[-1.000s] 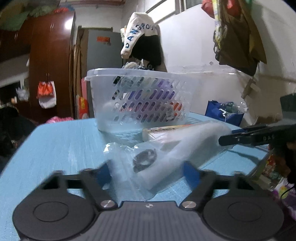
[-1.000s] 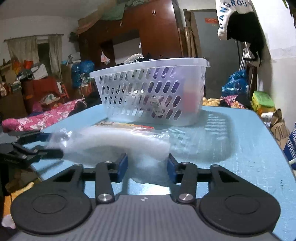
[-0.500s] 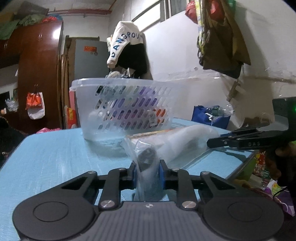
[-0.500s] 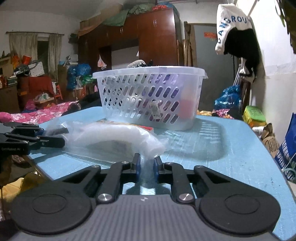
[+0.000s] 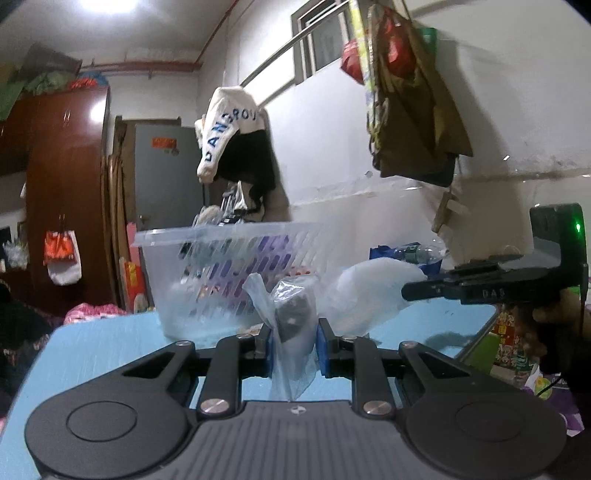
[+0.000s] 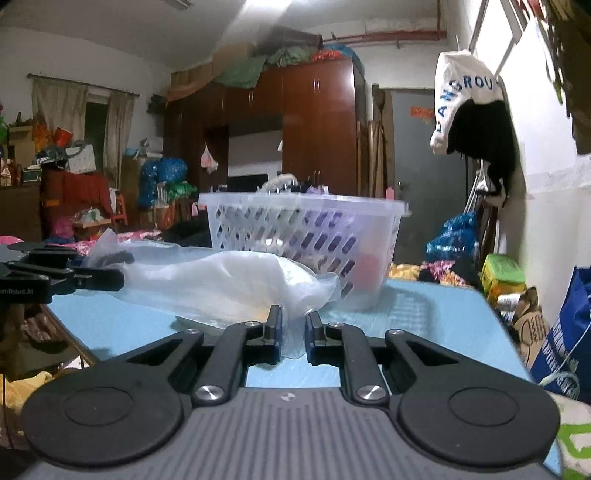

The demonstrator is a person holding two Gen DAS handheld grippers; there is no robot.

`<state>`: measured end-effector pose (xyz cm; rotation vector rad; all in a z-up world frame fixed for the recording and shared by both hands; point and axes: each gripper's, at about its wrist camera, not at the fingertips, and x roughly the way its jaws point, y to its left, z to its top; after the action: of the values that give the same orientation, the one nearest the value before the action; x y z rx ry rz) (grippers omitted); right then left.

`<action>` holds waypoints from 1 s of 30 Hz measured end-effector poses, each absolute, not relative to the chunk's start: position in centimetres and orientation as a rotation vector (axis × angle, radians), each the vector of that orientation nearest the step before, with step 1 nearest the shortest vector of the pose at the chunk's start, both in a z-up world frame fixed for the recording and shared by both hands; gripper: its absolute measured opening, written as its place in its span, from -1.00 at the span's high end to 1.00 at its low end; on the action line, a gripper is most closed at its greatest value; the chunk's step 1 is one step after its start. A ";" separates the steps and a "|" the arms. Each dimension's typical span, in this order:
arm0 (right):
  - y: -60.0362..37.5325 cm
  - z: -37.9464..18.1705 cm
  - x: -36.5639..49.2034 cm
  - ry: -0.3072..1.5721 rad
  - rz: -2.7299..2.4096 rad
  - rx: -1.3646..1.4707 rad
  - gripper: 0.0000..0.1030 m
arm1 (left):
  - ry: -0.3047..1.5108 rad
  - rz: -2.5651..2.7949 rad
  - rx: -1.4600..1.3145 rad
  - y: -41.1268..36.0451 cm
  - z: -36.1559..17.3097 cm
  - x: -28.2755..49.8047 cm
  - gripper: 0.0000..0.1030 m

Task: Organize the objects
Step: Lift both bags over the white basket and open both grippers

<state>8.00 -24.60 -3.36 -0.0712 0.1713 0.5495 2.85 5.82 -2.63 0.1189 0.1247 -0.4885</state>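
Plastic bag [image 6: 221, 280] is off the blue desk [image 6: 424, 317], one end in each hand. Left tongs [image 5: 294, 345] pinch it around something dark, maybe a small part; right tongs [image 6: 293, 332] clamp the other end, basket [image 6: 306, 236] just behind.

Behind your table [image 6: 424, 306] stood a tall dark wooden wardrobe [image 6: 314, 129], bundles heaped on top. You had a grey door [image 6: 417, 155] beside it, and a white hooded top [image 6: 465, 99] hung on the white wall [image 5: 517, 92]. Curtains [image 6: 59, 110] framed a far opening at left. A ceiling light [image 5: 107, 5] glared overhead.
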 end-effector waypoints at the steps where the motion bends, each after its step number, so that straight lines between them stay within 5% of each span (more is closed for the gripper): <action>1: -24.7 -3.1 8.0 0.165 0.551 -0.065 0.73 | 0.117 -0.492 0.122 5.7 -2.5 2.7 0.51; 16: -24.5 7.1 13.5 0.060 0.560 -0.009 0.73 | -0.059 -0.436 0.084 5.4 7.8 7.0 0.51; 22: -23.0 9.5 19.6 0.115 0.513 0.004 0.73 | -0.022 -0.376 0.059 4.9 12.3 13.5 0.51; 30: -20.8 7.7 26.5 0.256 0.435 0.015 0.73 | 0.154 -0.274 0.010 4.7 11.4 23.1 0.51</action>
<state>26.46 -20.84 7.71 0.0150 0.2560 0.4352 23.08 4.70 11.39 0.0096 0.1539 -0.2738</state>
